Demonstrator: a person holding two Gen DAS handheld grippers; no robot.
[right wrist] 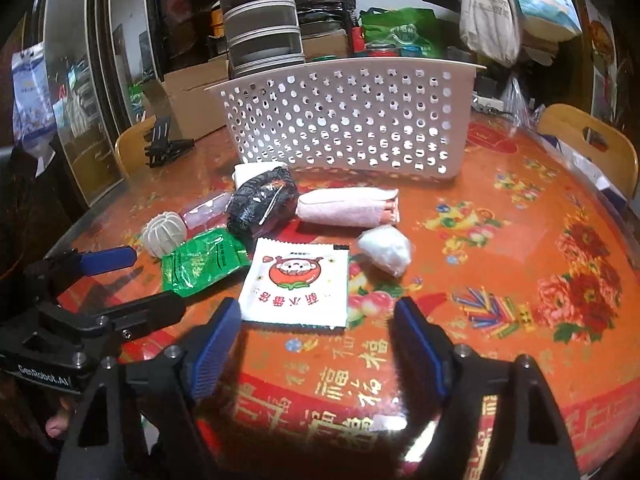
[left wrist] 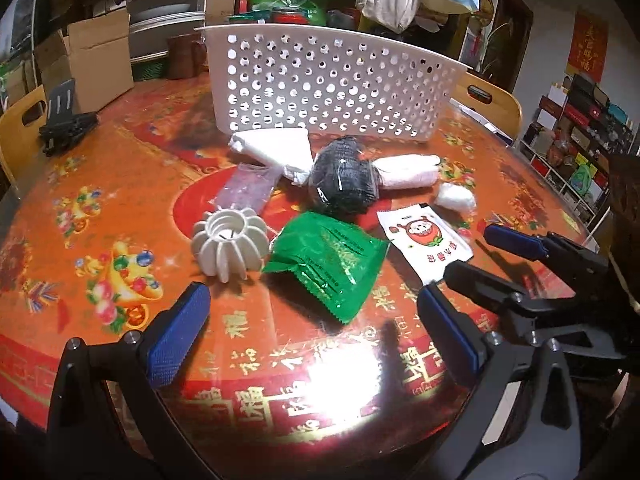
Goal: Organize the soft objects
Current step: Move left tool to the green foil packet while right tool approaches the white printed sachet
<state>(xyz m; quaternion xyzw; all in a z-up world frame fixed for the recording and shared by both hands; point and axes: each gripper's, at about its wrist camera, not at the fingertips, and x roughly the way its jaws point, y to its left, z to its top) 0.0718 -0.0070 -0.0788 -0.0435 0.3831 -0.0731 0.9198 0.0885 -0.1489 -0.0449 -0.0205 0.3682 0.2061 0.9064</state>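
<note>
A white perforated basket (left wrist: 328, 84) (right wrist: 348, 120) stands at the back of the table. In front of it lie a folded white cloth (left wrist: 276, 148), a black mesh bundle (left wrist: 344, 178) (right wrist: 260, 204), a rolled pink towel (left wrist: 408, 172) (right wrist: 348, 208), a small white wad (left wrist: 456, 198) (right wrist: 386, 250), a clear pink pouch (left wrist: 248, 188), a white ribbed ball (left wrist: 228, 240) (right wrist: 164, 236), a green packet (left wrist: 328, 260) (right wrist: 200, 264) and a white cartoon sachet (left wrist: 424, 240) (right wrist: 298, 284). My left gripper (left wrist: 316, 336) is open, just short of the green packet. My right gripper (right wrist: 318, 340) is open, just short of the sachet.
The round table (left wrist: 80, 240) has a red patterned glossy cover. A black clamp stand (left wrist: 64, 120) sits at its far left. Wooden chair backs (right wrist: 588, 140) stand around the edge. Cardboard boxes (left wrist: 96, 60) and bags crowd the space behind.
</note>
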